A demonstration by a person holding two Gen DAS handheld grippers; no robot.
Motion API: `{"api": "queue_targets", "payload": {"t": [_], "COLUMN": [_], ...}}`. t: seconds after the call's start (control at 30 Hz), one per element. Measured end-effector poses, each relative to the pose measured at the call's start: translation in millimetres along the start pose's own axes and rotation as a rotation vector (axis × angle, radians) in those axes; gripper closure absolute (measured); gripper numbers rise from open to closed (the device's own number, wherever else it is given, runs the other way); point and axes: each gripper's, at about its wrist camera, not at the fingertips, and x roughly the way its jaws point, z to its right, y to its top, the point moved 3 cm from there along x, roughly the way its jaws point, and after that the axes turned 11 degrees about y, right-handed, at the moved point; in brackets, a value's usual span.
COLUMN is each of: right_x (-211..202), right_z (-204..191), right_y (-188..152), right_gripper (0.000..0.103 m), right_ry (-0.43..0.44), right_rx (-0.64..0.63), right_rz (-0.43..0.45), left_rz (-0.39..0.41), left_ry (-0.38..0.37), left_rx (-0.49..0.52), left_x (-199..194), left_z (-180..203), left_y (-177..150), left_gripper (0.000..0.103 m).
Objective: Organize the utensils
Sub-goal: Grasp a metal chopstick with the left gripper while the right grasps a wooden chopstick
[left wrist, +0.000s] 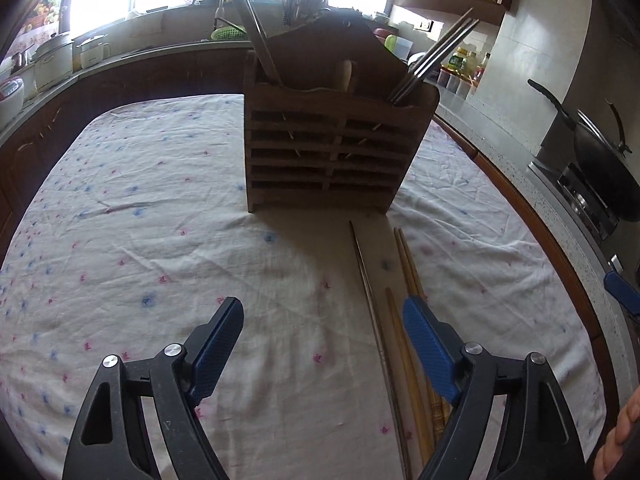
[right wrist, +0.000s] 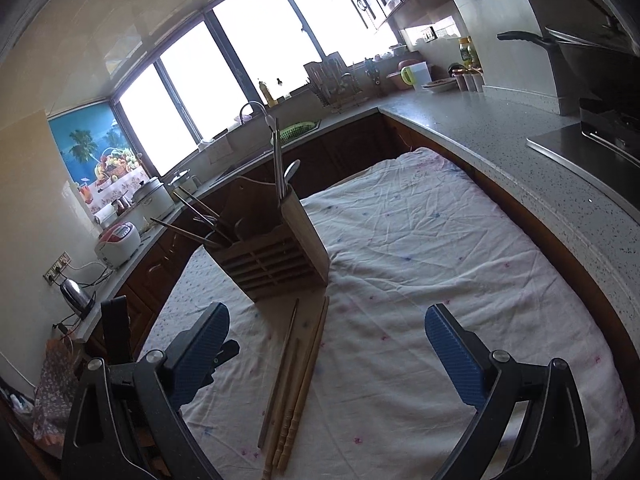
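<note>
Tablecloth [left wrist: 160, 208] held loose chopsticks [right wrist: 296, 392] before holder [left wrist: 332, 148]; left gripper [left wrist: 324, 344] and right gripper [right wrist: 328, 356] gaped empty; pickup judged next.

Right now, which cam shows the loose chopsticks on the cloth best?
Right wrist: loose chopsticks lie unobstructed, nearly full length, between the open jaws. Left wrist shows them partly hidden behind its own right finger.

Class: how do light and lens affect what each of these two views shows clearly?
Left wrist view: blown-out windows leave the wooden utensil holder backlit and dark, shadowing the loose chopsticks. Right wrist view: windows also white; fisheye curves the countertop.
</note>
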Motion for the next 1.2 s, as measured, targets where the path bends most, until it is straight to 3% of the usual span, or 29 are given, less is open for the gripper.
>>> {"api": "queue_targets", "payload": {"t": [0.1, 0.2, 0.27, 0.37, 0.53, 0.63, 0.83, 1.03, 1.07, 1.2], "right_x": [21, 45, 61, 83, 119, 137, 136, 117, 112, 97], "right_z": [4, 8, 10, 7, -7, -9, -8, 11, 16, 26], "right_y": [-15, -27, -35, -44, -53, -60, -60, -58, -55, -44], "right_gripper": [0.016, 0.036, 0.052, 0.062, 0.068, 0.079, 0.088, 0.087, 0.081, 0.080], "right_ry": [-0.017, -0.035, -0.036, -0.027, -0.018, -0.044, -0.088, -0.150, -0.141, -0.118], "right_rx": [-0.005, -0.001, 0.005, -0.009, -0.066, -0.087, -0.165, -0.153, -0.125, -0.062], "right_rz": [-0.069, -0.136, -0.179, -0.239, -0.322, -0.368, -0.386, -0.390, -0.381, -0.318], "left_rz": [-0.036, -0.083, -0.045, -0.047, -0.071, -0.071, -0.055, -0.036, -0.038, -0.076], "left_ry": [0.021, 0.032, 0.050, 0.079, 0.034, 0.008, -0.033, -0.047, -0.046, -0.024], "left_rx": [0.059, 0.113, 0.133, 0.166, 0.114, 0.057, 0.036, 0.074, 0.080, 0.110], "left_x": [22, 43, 41, 36, 16, 3, -12, 4, 11, 50], "left_z": [15, 26, 25, 15, -14, -32, -35, -5, 1, 25], "left_y": [0, -10, -12, -22, -39, -41, -31, -12, -8, 8], "left_gripper": [0.039, 0.052, 0.052, 0.064, 0.065, 0.065, 0.065, 0.065, 0.065, 0.065]}}
